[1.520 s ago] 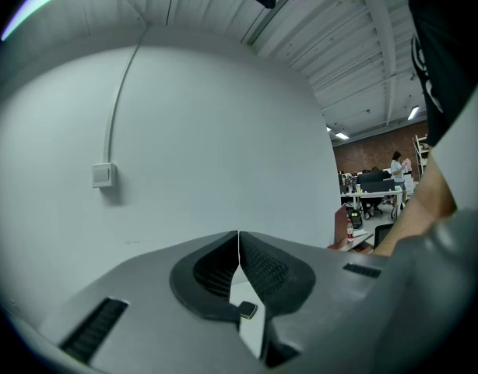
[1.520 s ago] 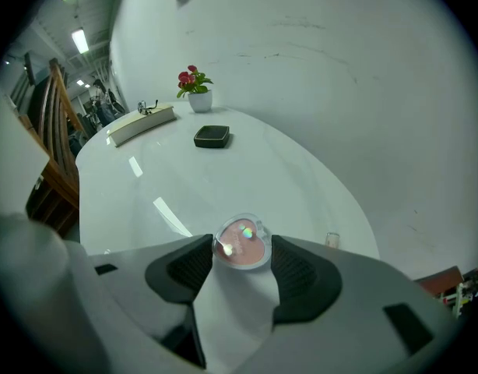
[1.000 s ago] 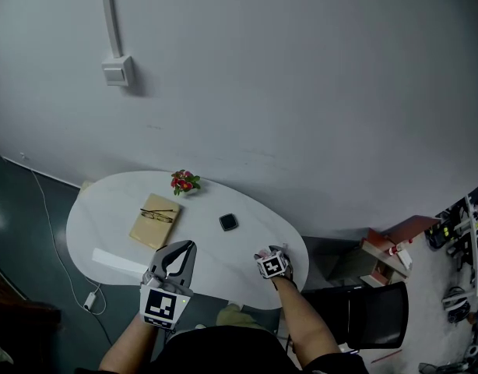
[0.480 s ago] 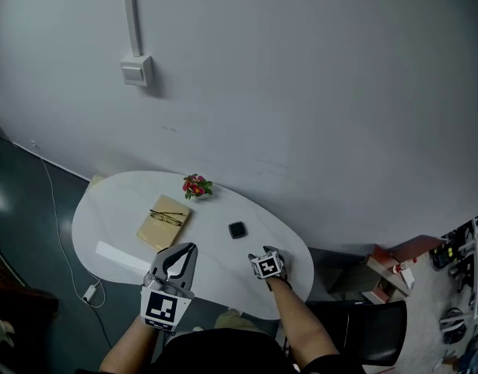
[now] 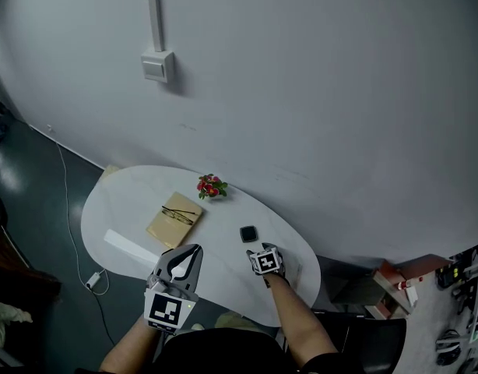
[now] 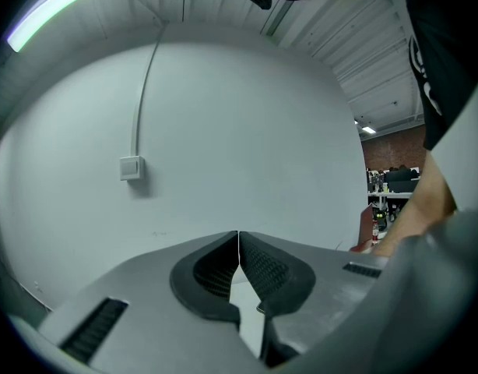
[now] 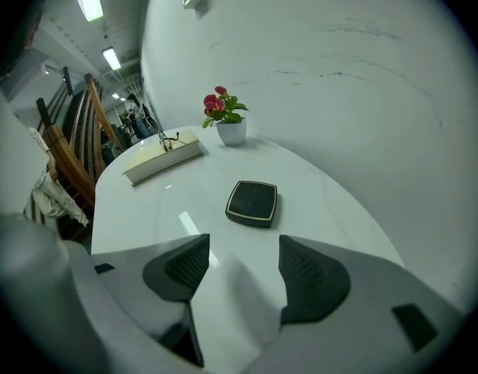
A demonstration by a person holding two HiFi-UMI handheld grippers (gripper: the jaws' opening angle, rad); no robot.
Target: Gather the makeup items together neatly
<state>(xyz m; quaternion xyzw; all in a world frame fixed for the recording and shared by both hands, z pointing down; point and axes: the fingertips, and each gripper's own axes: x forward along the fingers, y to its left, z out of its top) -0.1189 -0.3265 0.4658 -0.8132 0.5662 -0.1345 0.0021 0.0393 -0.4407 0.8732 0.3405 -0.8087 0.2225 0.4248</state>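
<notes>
Hovering over the white counter (image 5: pixel 122 209), the right tool (image 7: pixel 240 263) spreads its jaws near a black compact (image 7: pixel 251 202). The left tool (image 6: pixel 239 240) (facing the wall (image 6: pixel 247 131)) is pressed together, empty.

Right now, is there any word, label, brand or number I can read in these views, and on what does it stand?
No text can be read in any view.
Marker cubes: black-and-white square patterns only, no letters.
Black compact: no label shows on its lid.
Book: too small to show any title.
White print on the person's black shirt: cut off, unreadable.
</notes>
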